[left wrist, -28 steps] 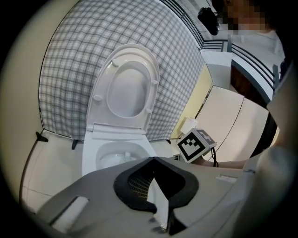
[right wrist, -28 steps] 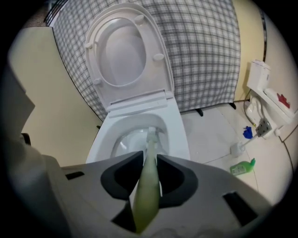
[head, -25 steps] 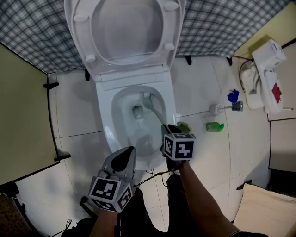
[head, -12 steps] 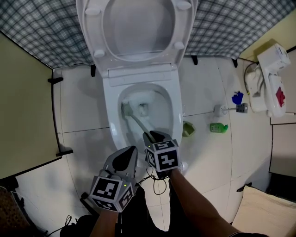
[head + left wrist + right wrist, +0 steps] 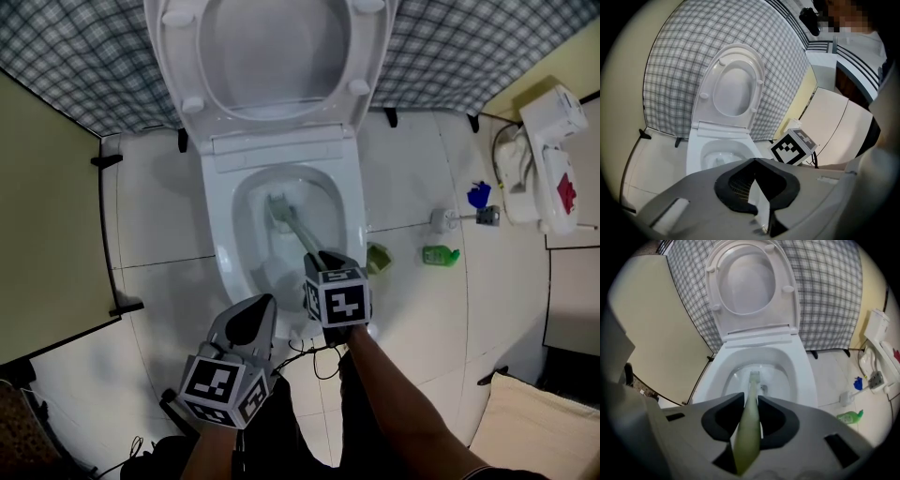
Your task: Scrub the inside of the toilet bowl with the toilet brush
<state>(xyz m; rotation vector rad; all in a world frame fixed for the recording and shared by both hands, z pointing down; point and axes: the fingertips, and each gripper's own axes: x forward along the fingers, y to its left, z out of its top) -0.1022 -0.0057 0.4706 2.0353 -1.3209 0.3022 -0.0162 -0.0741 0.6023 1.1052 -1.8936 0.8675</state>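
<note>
The white toilet stands with its lid and seat raised. My right gripper is shut on the pale green handle of the toilet brush, just over the bowl's front rim. The brush head is down inside the bowl, near the back at the centre, and it shows ahead of the jaws as the brush head in the right gripper view. My left gripper hangs in front of the toilet, left of the right one, with its tips together and nothing held. The left gripper points at the bowl.
A green brush holder and a green bottle lie on the white tiles right of the toilet. A blue item and a white appliance sit further right. A beige partition closes the left side. A cable trails below my grippers.
The brush head swept from the bowl's right side to its left wall, then to the back centre. My right gripper followed it to the left. The left gripper stayed still.
</note>
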